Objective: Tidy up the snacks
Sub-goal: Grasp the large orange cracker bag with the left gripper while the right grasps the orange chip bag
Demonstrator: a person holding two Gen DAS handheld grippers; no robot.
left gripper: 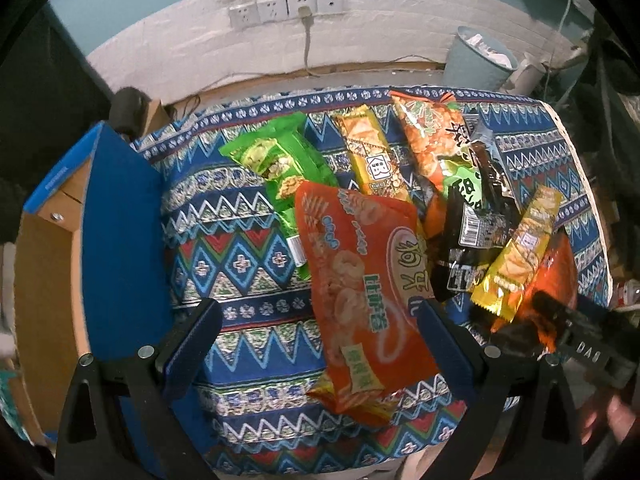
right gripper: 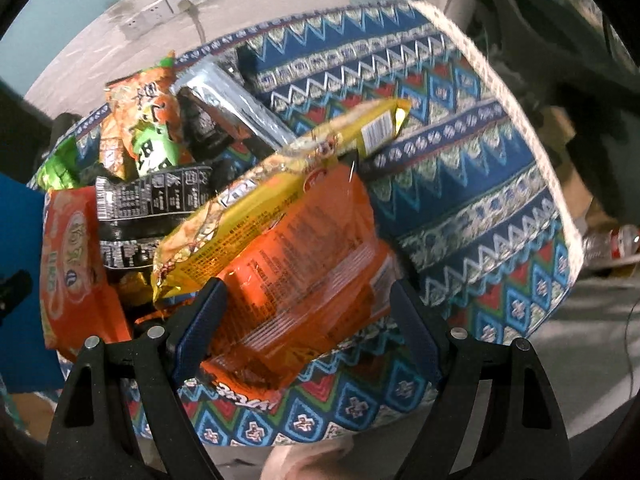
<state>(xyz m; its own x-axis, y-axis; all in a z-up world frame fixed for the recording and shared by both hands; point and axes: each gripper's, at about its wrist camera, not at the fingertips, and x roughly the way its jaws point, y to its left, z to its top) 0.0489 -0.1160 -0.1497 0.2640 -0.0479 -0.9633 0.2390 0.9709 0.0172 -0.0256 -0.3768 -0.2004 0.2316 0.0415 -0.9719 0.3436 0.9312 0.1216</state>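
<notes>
Several snack packs lie in a heap on a patterned cloth table (left gripper: 240,248). In the left wrist view my left gripper (left gripper: 320,316) is open, its fingers on either side of a big orange ring-snack bag (left gripper: 360,280). A green nut pack (left gripper: 280,160), a yellow bar (left gripper: 372,152), an orange-green bag (left gripper: 432,140), black packs (left gripper: 472,240) and a yellow pack (left gripper: 520,252) lie behind. In the right wrist view my right gripper (right gripper: 308,312) is open around an orange pack (right gripper: 304,272), with the yellow pack (right gripper: 280,200) resting on top of it.
A blue-edged cardboard box (left gripper: 112,240) stands at the table's left. A pale blue bin (left gripper: 476,60) and wall sockets (left gripper: 288,8) are behind the table. The table's right edge (right gripper: 532,128) drops to the floor. The right gripper shows at the left view's right edge (left gripper: 580,340).
</notes>
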